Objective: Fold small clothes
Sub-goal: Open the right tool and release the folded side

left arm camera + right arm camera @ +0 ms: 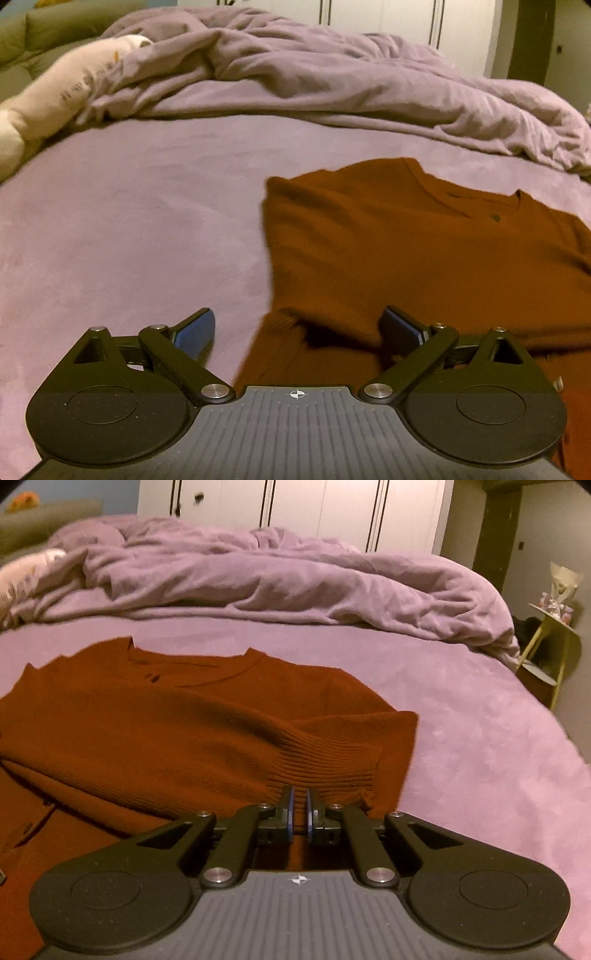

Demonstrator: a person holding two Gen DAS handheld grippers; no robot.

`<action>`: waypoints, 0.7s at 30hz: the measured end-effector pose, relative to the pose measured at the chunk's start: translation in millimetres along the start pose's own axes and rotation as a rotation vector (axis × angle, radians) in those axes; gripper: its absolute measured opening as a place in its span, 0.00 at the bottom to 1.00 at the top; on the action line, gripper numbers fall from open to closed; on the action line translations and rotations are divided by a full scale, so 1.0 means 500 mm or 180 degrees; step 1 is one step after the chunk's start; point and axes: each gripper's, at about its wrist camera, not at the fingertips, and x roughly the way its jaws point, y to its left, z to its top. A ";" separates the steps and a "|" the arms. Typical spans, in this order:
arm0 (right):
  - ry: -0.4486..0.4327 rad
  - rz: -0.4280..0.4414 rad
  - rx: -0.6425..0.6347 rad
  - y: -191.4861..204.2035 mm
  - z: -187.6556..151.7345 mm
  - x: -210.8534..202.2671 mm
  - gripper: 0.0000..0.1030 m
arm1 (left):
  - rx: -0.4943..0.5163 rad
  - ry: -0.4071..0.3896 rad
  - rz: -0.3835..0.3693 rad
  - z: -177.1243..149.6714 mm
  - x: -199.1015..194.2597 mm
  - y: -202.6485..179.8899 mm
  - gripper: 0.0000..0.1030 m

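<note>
A rust-brown knitted sweater (406, 243) lies flat on the purple bed sheet (129, 240), neckline pointing away from me. My left gripper (299, 328) is open wide over the sweater's near left edge. One blue pad (195, 330) hangs above the sheet and the other above the knit. In the right wrist view the sweater (166, 716) has one sleeve laid across its body. My right gripper (299, 803) is shut on the ribbed cuff (332, 771) of that sleeve.
A crumpled purple duvet (277, 587) is heaped across the far side of the bed. A white pillow (66, 96) lies at the far left. A small yellow-green side table (554, 642) stands beyond the bed's right edge, with white wardrobe doors (314, 509) behind.
</note>
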 end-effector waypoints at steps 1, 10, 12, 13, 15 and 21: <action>0.0016 -0.0031 0.0005 0.000 0.002 -0.019 0.06 | 0.0079 0.0030 0.0028 -0.007 -0.023 0.009 0.97; 0.0355 0.0266 0.0494 -0.072 -0.222 -0.310 0.31 | 0.0344 0.0588 -0.0355 -0.191 -0.222 0.122 0.97; 0.0480 0.0336 0.0593 -0.077 -0.276 -0.357 0.31 | 0.0409 0.0673 -0.0370 -0.226 -0.244 0.130 0.96; 0.0509 0.0378 0.0618 -0.077 -0.293 -0.375 0.31 | 0.0393 0.0710 -0.0403 -0.239 -0.251 0.134 0.95; 0.0570 0.0435 0.0685 -0.077 -0.311 -0.394 0.31 | 0.0253 0.0813 -0.0455 -0.253 -0.257 0.142 0.76; 0.0640 0.0332 0.0874 -0.091 -0.320 -0.395 0.31 | -0.0093 0.0913 -0.0763 -0.260 -0.269 0.149 0.70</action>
